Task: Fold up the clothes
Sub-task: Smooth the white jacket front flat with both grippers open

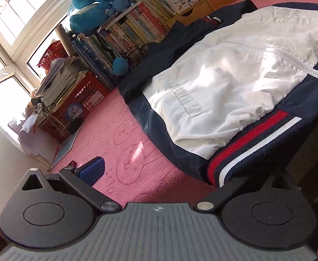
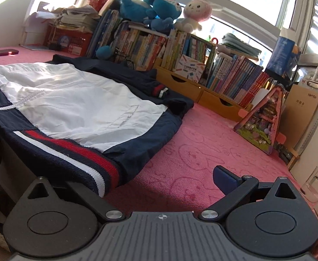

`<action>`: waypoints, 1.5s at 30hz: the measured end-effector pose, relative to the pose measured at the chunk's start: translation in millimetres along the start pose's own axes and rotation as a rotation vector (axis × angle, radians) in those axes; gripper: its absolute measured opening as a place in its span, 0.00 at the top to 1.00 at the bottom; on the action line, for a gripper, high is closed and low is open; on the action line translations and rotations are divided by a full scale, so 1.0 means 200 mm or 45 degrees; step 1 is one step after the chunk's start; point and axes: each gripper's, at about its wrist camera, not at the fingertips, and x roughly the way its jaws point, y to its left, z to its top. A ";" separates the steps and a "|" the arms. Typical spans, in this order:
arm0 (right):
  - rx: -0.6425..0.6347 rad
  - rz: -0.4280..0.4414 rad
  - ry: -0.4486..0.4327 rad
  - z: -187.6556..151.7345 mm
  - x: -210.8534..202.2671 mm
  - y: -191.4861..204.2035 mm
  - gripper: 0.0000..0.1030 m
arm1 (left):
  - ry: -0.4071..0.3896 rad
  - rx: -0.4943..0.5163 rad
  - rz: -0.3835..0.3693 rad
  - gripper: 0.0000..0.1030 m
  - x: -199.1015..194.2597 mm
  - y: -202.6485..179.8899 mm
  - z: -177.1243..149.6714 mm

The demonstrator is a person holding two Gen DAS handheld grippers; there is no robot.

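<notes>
Lying flat on the pink mat: a white-and-navy jacket, zipped front up, striped red, white and navy hem toward the near edge. In the left wrist view, spread from 12 to 4 o'clock, hem at 4 o'clock, one navy sleeve stretched toward the books at 12 o'clock. In the right wrist view, filling 9 to 11 o'clock, hem hanging over the mat's near edge at 8 o'clock.

Left gripper: jaws spread wide, released, nothing between them. Blue pad of one finger visible at 8 o'clock above bare mat; other finger hidden behind the hem at 4 o'clock, contact impossible to judge.

Right gripper: jaws spread wide, released, grasping nothing. One blue fingertip at 4 o'clock over bare mat; other finger tucked out of sight beneath the hem at 8 o'clock.

Along the far side: rows of books on a wooden shelf, blue plush toys and a pink-and-white rabbit on top. Red crate stacked with papers at 9 o'clock in the left wrist view. Triangular toy house at 3 o'clock in the right wrist view.
</notes>
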 end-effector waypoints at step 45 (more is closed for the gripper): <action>0.475 0.265 0.059 0.72 0.98 0.00 0.33 | -0.069 -0.625 -0.215 0.00 0.63 0.21 0.52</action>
